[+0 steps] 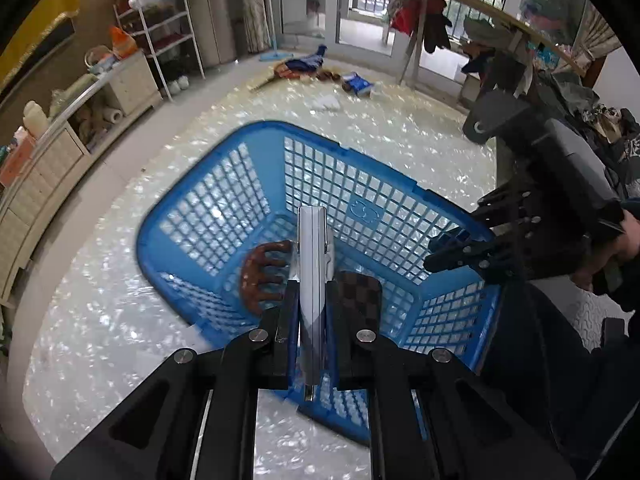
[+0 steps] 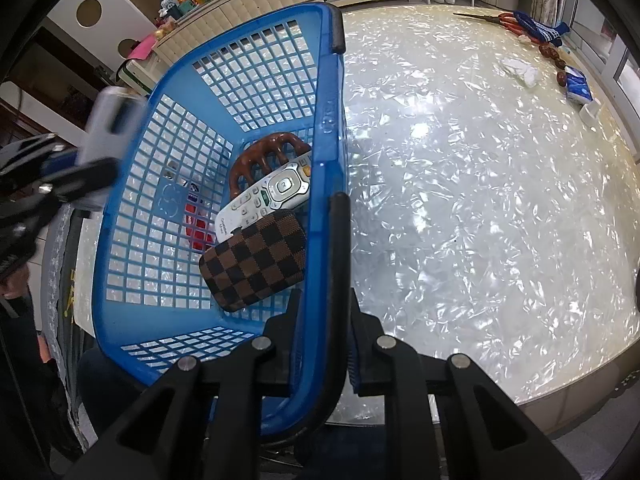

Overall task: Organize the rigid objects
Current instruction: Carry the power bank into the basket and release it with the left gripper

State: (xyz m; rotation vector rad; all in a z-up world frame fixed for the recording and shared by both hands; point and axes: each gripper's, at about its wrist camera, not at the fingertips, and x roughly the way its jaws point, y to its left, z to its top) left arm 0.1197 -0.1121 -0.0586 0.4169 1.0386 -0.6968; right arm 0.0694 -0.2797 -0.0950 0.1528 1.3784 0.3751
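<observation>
On the pearly counter (image 2: 480, 200) stands the blue basket (image 1: 224, 200), holding a checkered case (image 2: 256, 262), remote (image 2: 268, 196) and brown claw clip (image 1: 262, 276). Right tongs (image 2: 322, 344) clamp its rim; left tongs (image 1: 312, 322) clamp a silver flat device (image 1: 312, 264) above it.

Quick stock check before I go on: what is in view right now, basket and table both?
basket: 1, blue, near table edge
hair claw: 1, brown, in basket
remote: 1, white, in basket, partly under the case
case: 1, brown checkered, in basket
silver device: 1, held over basket
scissors: 1, red-handled, far table edge
tissue pack: 1, blue, far table edge
left gripper: shut on silver device
right gripper: shut on basket rim
</observation>
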